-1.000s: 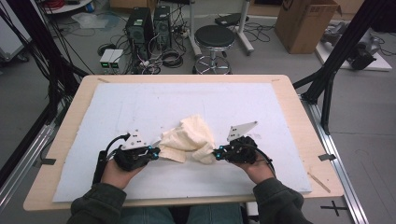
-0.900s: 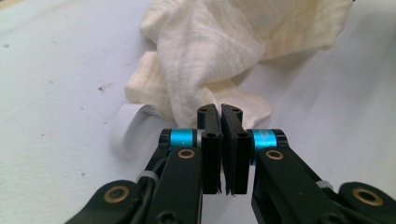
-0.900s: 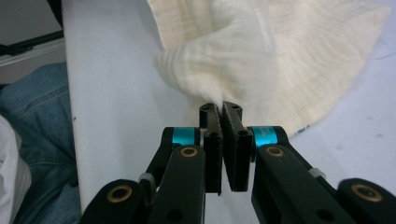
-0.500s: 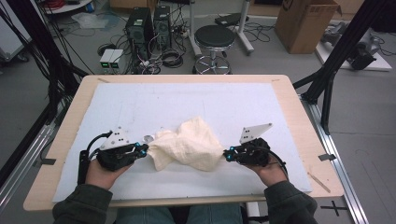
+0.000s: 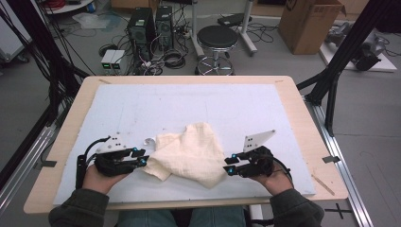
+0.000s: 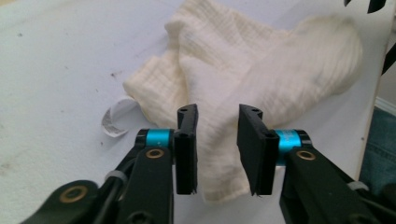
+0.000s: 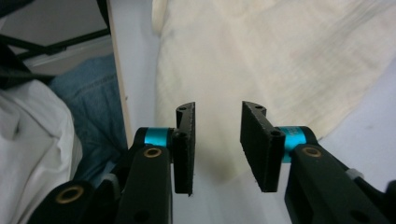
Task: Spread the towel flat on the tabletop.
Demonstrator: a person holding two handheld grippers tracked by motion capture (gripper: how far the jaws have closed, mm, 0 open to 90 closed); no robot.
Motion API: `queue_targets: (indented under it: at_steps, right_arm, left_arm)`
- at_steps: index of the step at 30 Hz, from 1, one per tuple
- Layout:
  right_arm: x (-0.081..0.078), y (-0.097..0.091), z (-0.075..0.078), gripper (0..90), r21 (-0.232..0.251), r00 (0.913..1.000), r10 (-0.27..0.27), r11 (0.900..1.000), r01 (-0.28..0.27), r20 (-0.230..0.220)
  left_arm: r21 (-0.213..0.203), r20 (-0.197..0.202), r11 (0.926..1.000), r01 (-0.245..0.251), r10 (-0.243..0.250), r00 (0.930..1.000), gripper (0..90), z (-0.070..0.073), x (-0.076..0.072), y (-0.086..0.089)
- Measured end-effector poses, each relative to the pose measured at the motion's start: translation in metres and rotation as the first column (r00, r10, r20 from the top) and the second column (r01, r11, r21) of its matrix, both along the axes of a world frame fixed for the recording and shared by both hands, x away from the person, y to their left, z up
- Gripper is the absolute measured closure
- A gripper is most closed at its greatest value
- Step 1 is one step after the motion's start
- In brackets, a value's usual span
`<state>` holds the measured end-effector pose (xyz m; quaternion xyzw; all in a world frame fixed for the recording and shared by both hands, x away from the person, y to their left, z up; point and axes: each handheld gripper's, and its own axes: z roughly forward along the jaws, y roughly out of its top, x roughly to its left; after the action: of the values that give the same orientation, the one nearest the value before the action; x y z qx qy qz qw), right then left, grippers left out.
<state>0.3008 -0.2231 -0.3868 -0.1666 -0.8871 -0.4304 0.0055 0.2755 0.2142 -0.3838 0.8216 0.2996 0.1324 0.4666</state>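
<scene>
The table carries a crumpled cream cloth lying between the left hand-held gripper and right hand-held gripper; both have just been opening, released, jaws apart with nothing pinched
</scene>
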Motion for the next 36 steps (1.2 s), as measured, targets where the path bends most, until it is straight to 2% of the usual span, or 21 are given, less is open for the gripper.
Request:
queue_targets:
  at_steps: [1,3,5,6,7,10,11,12,13,16,21,22,25,26,29,30,31,32,33,34,36]
  right_arm:
    - [0.000,0.000,0.000,65.5,0.000,1.0000,0.000,1.0000,0.000,0.000]
    - [0.008,0.000,0.012,61.4,0.019,0.9989,-0.026,0.9995,0.025,0.039]
    - [0.012,0.001,0.015,61.0,0.024,0.9985,-0.035,0.9991,0.034,0.042]
    - [0.022,0.005,0.019,59.2,0.026,0.9957,-0.069,0.9974,0.067,0.062]
    - [0.022,0.005,0.019,59.2,0.026,0.9957,-0.069,0.9974,0.067,0.062]
    - [0.048,0.011,0.015,56.6,0.033,0.9889,-0.130,0.9913,0.127,0.072]
    - [0.048,0.011,0.015,56.6,0.033,0.9889,-0.130,0.9913,0.127,0.072]
    - [0.061,0.015,0.012,55.8,0.033,0.9852,-0.154,0.9879,0.152,0.075]
    - [0.061,0.015,0.012,55.8,0.033,0.9852,-0.154,0.9879,0.152,0.075]
    - [0.084,0.026,0.003,54.1,0.008,0.9786,-0.189,0.9820,0.189,0.083]
    - [0.104,0.030,-0.010,49.9,0.009,0.9724,-0.227,0.9738,0.227,0.052]
    - [0.112,0.032,-0.018,47.5,0.005,0.9693,-0.244,0.9698,0.244,0.033]
    - [0.118,0.035,-0.026,47.5,-0.008,0.9670,-0.255,0.9670,0.255,0.007]
    - [0.123,0.037,-0.033,49.7,-0.014,0.9665,-0.256,0.9665,0.256,-0.013]
    - [0.127,0.039,-0.038,52.5,-0.022,0.9654,-0.260,0.9656,0.259,-0.024]
    - [0.129,0.041,-0.043,57.7,-0.029,0.9644,-0.261,0.9651,0.260,-0.041]
    - [0.129,0.041,-0.043,57.7,-0.029,0.9644,-0.261,0.9651,0.260,-0.041]
    - [0.132,0.043,-0.047,67.7,-0.035,0.9634,-0.263,0.9644,0.262,-0.049]
    - [0.132,0.043,-0.047,67.7,-0.035,0.9634,-0.263,0.9644,0.262,-0.049]
    - [0.132,0.044,-0.048,81.5,-0.041,0.9679,-0.246,0.9689,0.244,-0.051]
    - [0.131,0.044,-0.046,86.6,-0.038,0.9699,-0.240,0.9705,0.238,-0.044]
  left_arm:
    - [0.000,0.000,1.0000,0.000,0.000,1.0000,66.9,0.000,0.000,0.000]
    - [-0.009,0.010,0.9999,-0.014,0.014,0.9998,65.7,0.007,0.005,0.003]
    - [-0.009,0.015,0.9998,-0.020,0.020,0.9997,65.0,0.008,0.008,0.003]
    - [-0.020,0.013,0.9992,-0.035,0.035,0.9993,65.0,0.008,0.015,0.002]
    - [-0.020,0.013,0.9992,-0.035,0.035,0.9993,64.8,0.008,0.015,0.002]
    - [-0.018,0.010,0.9982,-0.057,0.057,0.9983,64.4,0.003,0.027,-0.002]
    - [-0.017,0.011,0.9977,-0.066,0.066,0.9977,64.4,0.001,0.032,-0.004]
    - [-0.017,0.009,0.9965,-0.082,0.082,0.9966,64.4,-0.005,0.042,-0.008]
    - [-0.017,0.009,0.9965,-0.082,0.082,0.9966,64.3,-0.005,0.042,-0.008]
    - [-0.030,-0.010,0.9946,-0.100,0.100,0.9950,62.3,-0.017,0.063,-0.014]
    - [-0.030,-0.050,0.9932,-0.112,0.111,0.9926,55.8,-0.030,0.080,-0.019]
    - [-0.006,-0.073,0.9927,-0.121,0.120,0.9901,53.3,-0.037,0.086,-0.021]
    - [0.020,-0.092,0.9917,-0.127,0.129,0.9874,49.0,-0.042,0.090,-0.022]
    - [0.030,-0.113,0.9918,-0.125,0.127,0.9854,49.1,-0.046,0.092,-0.023]
    - [0.040,-0.126,0.9920,-0.120,0.124,0.9843,51.1,-0.048,0.093,-0.023]
    - [0.054,-0.128,0.9925,-0.110,0.116,0.9850,57.9,-0.049,0.094,-0.025]
    - [0.054,-0.128,0.9925,-0.110,0.116,0.9850,62.5,-0.049,0.094,-0.025]
    - [0.069,-0.132,0.9934,-0.091,0.100,0.9862,67.2,-0.051,0.094,-0.026]
    - [0.069,-0.132,0.9934,-0.091,0.100,0.9862,72.1,-0.051,0.094,-0.026]
    - [0.084,-0.131,0.9930,-0.084,0.094,0.9869,77.3,-0.052,0.094,-0.028]
    - [0.075,-0.124,0.9938,-0.082,0.091,0.9881,84.1,-0.051,0.093,-0.027]
